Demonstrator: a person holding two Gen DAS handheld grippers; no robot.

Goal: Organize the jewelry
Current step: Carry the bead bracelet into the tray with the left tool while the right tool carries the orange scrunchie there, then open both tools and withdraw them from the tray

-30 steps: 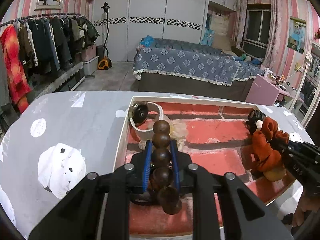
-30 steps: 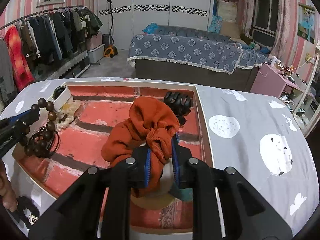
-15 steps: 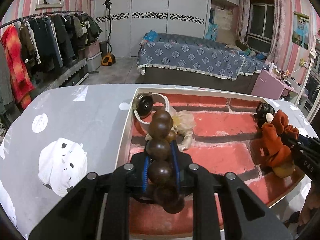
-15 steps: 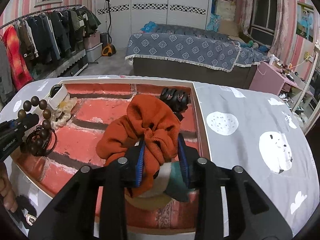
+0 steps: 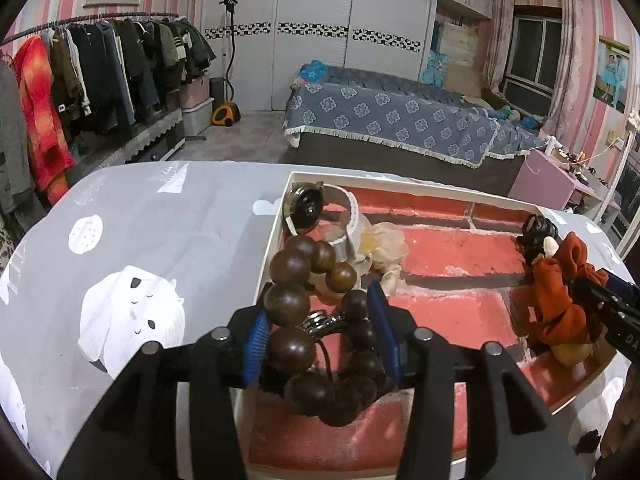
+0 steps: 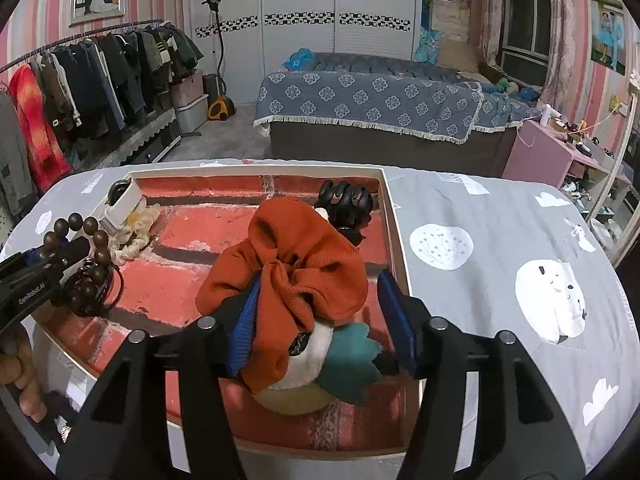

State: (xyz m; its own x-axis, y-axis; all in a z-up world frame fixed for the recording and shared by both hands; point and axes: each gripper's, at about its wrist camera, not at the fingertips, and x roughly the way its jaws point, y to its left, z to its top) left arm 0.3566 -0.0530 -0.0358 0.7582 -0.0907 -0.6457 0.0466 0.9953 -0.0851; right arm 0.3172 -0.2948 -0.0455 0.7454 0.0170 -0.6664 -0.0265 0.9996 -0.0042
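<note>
Fingers [image 5: 256,336] spread wide — bead bracelet [image 5: 292,304] lies loose between them.

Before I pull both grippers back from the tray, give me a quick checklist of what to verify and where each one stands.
1. Left gripper open around the bead bracelet: ok.
2. Bracelet fully resting on the tray floor: cannot tell.
3. Right gripper open around the orange scrunchie: ok.
4. Scrunchie inside the tray walls: ok.
5. Watch and cream scrunchie clear of both grippers: ok.
</note>
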